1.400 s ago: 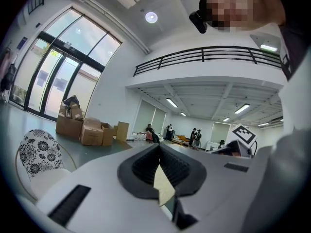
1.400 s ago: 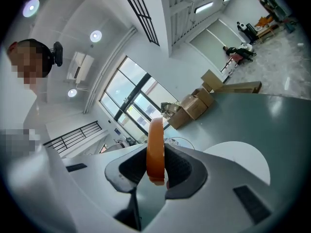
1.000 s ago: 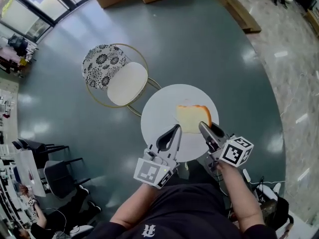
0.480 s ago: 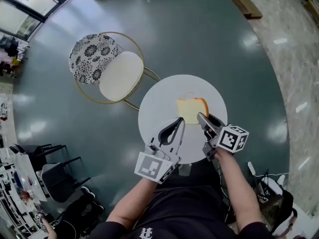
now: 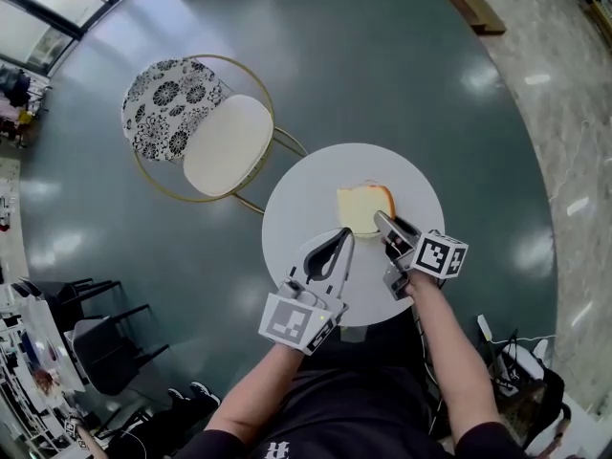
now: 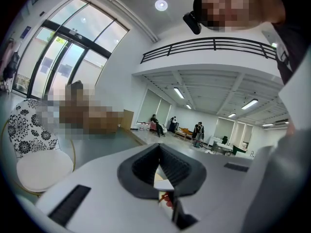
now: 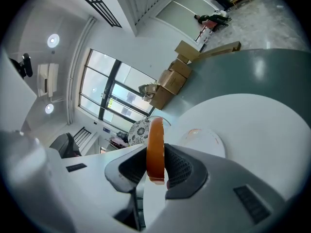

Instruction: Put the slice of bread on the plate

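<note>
In the head view a pale slice of bread (image 5: 360, 208) with an orange crust hangs over the round white table (image 5: 306, 199). My right gripper (image 5: 382, 220) is shut on its near edge. The right gripper view shows the crust (image 7: 155, 147) pinched between the jaws. Just beyond it, a white plate (image 7: 203, 139) with a faint orange rim lies on the table. I cannot make out the plate in the head view. My left gripper (image 5: 341, 237) hovers to the left of the bread, jaws shut, tips together (image 6: 159, 147), holding nothing.
A gold-framed chair with a patterned back (image 5: 161, 119) and cream seat (image 5: 228, 145) stands left of the table. Grey-green floor surrounds the table. Cardboard boxes (image 7: 177, 72) sit far off by the windows. Black chairs (image 5: 91, 342) stand at the lower left.
Both grippers have come down toward the table top. The bread has moved with the right gripper and now sits lower over the table. The jaws have not changed.
</note>
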Available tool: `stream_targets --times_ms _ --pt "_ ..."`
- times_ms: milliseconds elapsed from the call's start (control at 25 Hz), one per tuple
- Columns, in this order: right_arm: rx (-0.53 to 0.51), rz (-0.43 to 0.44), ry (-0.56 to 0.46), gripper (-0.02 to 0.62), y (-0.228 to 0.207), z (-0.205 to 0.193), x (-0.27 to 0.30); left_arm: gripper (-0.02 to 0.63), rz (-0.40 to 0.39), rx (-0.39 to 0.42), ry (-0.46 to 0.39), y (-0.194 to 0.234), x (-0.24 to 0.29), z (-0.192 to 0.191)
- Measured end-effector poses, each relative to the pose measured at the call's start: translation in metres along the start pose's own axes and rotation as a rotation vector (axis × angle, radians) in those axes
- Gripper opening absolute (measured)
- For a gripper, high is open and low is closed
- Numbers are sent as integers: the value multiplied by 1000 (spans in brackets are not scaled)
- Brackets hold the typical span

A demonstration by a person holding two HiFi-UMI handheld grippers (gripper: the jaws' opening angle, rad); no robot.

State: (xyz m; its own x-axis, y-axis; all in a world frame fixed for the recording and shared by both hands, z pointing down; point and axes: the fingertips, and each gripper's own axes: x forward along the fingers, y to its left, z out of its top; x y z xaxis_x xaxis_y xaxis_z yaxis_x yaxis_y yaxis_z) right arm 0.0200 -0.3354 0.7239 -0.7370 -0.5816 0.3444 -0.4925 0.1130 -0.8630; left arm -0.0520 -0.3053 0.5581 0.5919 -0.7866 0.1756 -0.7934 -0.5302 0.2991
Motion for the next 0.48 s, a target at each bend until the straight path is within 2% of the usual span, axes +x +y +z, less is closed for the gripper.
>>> stream_targets --times_ms 200,480 --pt "36 -25 26 94 -23 -7 11 5 -4 -8 7 3 8 -7" --pt "-3 -56 49 94 -39 -11 22 5 1 -21 17 12 16 -20"
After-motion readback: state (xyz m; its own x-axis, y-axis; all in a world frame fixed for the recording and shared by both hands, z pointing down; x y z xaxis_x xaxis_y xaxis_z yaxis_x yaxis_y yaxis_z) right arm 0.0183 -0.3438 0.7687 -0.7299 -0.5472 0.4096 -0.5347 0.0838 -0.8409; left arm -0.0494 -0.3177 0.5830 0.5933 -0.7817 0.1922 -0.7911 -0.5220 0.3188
